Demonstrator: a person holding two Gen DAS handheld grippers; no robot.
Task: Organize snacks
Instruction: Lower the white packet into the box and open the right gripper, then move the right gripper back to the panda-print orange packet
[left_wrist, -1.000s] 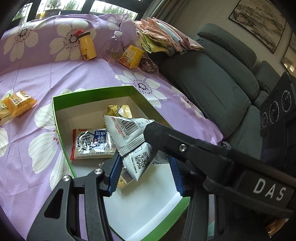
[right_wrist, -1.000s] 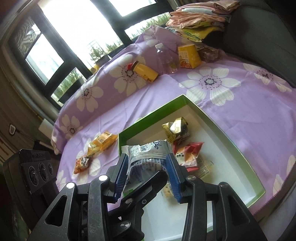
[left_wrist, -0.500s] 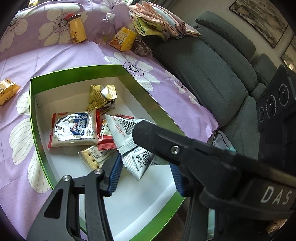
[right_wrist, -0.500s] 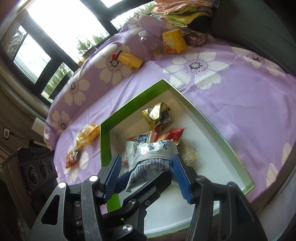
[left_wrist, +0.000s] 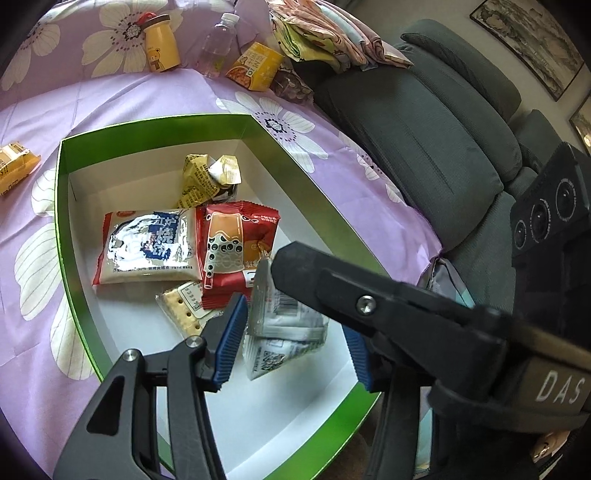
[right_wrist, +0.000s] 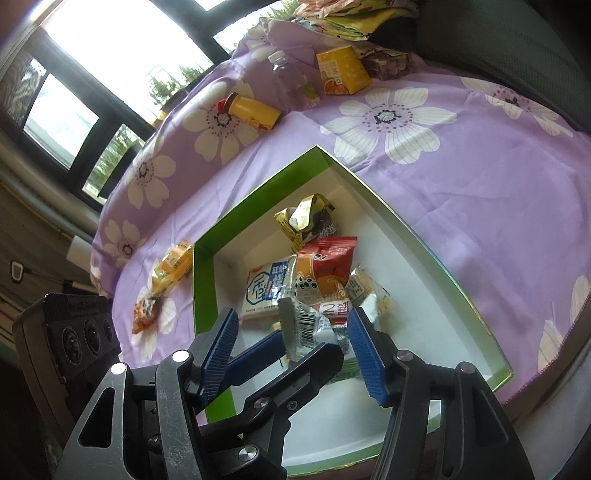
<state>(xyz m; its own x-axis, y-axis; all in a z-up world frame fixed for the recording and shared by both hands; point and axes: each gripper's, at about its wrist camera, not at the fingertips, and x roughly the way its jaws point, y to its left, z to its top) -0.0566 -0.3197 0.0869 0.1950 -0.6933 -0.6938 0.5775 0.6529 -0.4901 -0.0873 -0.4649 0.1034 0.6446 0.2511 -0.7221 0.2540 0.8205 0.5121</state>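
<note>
A green-rimmed white box (left_wrist: 62, 206) lies on the purple flowered cloth and also shows in the right wrist view (right_wrist: 201, 288). It holds a blue-and-white biscuit pack (left_wrist: 147, 245), a red bubble-tea pack (left_wrist: 236, 251), a yellow wrapper (left_wrist: 207, 177) and a cracker pack (left_wrist: 183, 302). My left gripper (left_wrist: 295, 336) is open over the box, and a silver-white packet (left_wrist: 284, 325) lies loose between its jaws. My right gripper (right_wrist: 295, 343) is open above the same silver-white packet (right_wrist: 308, 328); the other gripper's black finger crosses below it.
Orange snack packs (right_wrist: 166, 269) lie on the cloth left of the box. A yellow bottle (left_wrist: 160, 46), a clear bottle (left_wrist: 216, 48) and a yellow carton (left_wrist: 255, 66) stand at the far edge. A grey sofa (left_wrist: 443, 122) with folded blankets is to the right.
Both grippers have opened. The white packets they held have dropped into the near part of the box. Both views have moved closer over the box.
</note>
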